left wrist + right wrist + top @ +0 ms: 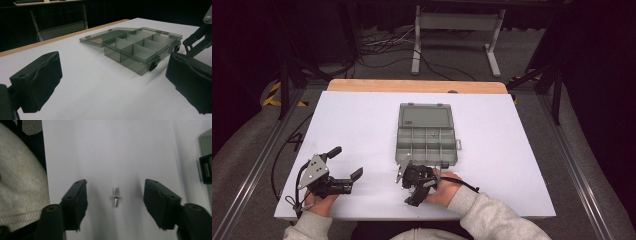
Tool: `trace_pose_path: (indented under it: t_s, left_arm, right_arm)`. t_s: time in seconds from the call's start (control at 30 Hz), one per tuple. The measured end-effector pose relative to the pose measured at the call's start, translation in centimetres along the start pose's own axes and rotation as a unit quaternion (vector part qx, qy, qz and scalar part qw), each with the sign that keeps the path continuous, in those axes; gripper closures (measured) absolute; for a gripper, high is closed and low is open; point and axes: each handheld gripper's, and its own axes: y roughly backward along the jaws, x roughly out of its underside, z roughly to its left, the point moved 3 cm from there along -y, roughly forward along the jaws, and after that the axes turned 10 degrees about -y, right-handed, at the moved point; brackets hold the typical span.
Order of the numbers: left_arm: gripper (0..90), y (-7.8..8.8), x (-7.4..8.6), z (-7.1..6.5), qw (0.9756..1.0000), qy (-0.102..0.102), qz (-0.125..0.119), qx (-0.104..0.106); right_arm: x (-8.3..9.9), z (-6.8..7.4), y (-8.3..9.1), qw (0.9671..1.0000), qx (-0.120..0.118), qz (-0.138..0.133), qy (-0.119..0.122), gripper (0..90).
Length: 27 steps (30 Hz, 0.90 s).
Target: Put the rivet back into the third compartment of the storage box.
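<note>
The right tool (115, 197) is pointing down at the white bench (362, 125), its jaws standing partly apart with a small silver rivet (116, 198) lying between them. The rivet is lying flat on the bench, about midway between the two pads, touching neither; bare bench is showing on both sides of it. From the high view the right tool (414, 192) is sitting just short of the near edge of the bench, with the person's right hand (443, 187) gripping it from behind. A grey sleeve (20, 185) is hanging to the left of this tool's jaws, beyond the bench edge.

Ahead of the right tool, just beside it, a grey transparent organizer box (427, 142) is lying open, its lid (424, 116) folded flat away from the person. A corner of the box with a black latch (206, 168) is showing at the right of the right tool's view.

The left tool (346, 167) is resting well apart from the box, jaws spread wide and holding nothing. Its view is looking across open bench toward the box (140, 48), with clear white surface between its pads (37, 80) and the box's front wall.
</note>
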Motion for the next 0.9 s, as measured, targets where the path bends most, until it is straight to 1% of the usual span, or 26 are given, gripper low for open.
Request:
trace_pose_path:
  t_s: [0.17, 0.3, 0.43, 0.47, 0.7, 0.77, 0.9]
  left_arm:
    - [1.1, 0.01, 0.00, 0.01, 1.0000, 0.000, 0.000, 0.000]
    - [1.1, 0.01, -0.01, 0.00, 1.0000, 0.000, 0.000, 0.000]
    - [1.1, -0.01, -0.02, -0.04, 1.0000, -0.002, -0.001, -0.001]
    - [1.1, -0.02, -0.04, -0.07, 1.0000, -0.003, -0.001, -0.001]
    - [1.1, 0.02, -0.03, -0.02, 1.0000, -0.003, 0.000, -0.001]
    - [1.1, -0.01, -0.03, -0.04, 1.0000, -0.002, -0.001, -0.001]
    - [1.1, -0.01, -0.03, -0.06, 1.0000, -0.002, -0.001, -0.001]
  right_arm:
    - [-0.01, 0.13, 0.03, 1.0000, -0.006, 0.003, 0.004, 59.8]
    - [-0.03, 0.13, -0.04, 0.9999, -0.006, 0.006, 0.006, 69.8]
    - [-0.05, 0.10, -0.05, 1.0000, -0.007, 0.006, -0.001, 79.4]
    - [-0.04, 0.02, -0.02, 0.9999, -0.007, 0.007, 0.003, 81.5]
    - [-0.09, 0.12, 0.03, 0.9999, -0.009, 0.009, -0.001, 82.4]
    - [-0.16, 0.17, 0.22, 0.9999, -0.010, 0.009, 0.004, 82.4]
    - [-0.33, 0.29, 0.60, 1.0000, -0.008, 0.004, 0.005, 82.4]
